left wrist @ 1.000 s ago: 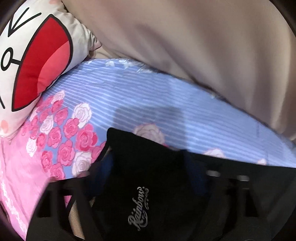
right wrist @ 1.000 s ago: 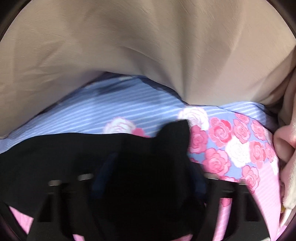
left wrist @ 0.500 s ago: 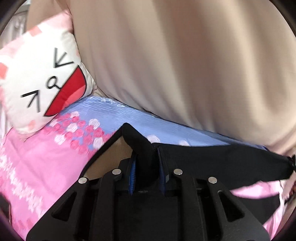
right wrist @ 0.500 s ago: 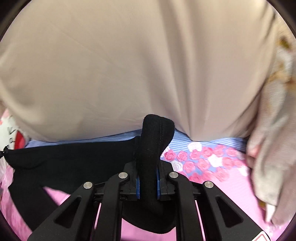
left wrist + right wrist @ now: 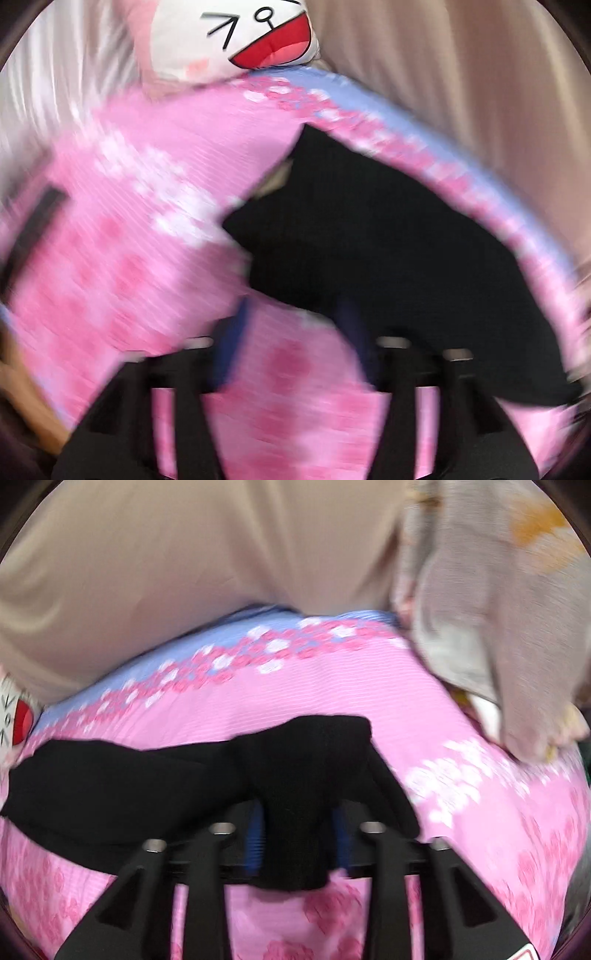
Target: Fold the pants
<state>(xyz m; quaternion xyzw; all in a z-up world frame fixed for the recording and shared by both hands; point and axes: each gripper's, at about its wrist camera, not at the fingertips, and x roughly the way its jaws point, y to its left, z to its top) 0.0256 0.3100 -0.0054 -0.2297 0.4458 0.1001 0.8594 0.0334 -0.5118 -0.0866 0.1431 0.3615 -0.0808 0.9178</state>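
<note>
Nearest the lens in the left wrist view, the left hand-held gripper [image 5: 295, 343] has its jaws spreading apart, only the pink rose-printed bedspread [image 5: 122, 236] showing between its blue pads; nothing is gripped there. Just beyond its fingertips the black pants [image 5: 376, 236] lie spread on the bed, one edge reaching toward the bed's far edge. The view is heavily blurred, so finer folds in the cloth cannot be made out.

Nearest the lens in the right wrist view, the right hand-held gripper [image 5: 297, 834] also has its jaws opening, with a bunched end of the pants [image 5: 306, 775] sitting between the blue pads and draped over them; a gap shows beside the cloth on either side. From there the dark fabric runs off to the left across the bedspread [image 5: 461, 812].

Farther back, a band of pink and white roses gives way to a blue striped border along the bed's far edge. At the far left corner rests a white cartoon-face pillow [image 5: 255, 37] with a red open mouth. A beige curtain [image 5: 184, 561] hangs behind the bed, and a pale flowered cloth [image 5: 491, 602] droops over the bed's far right corner.
</note>
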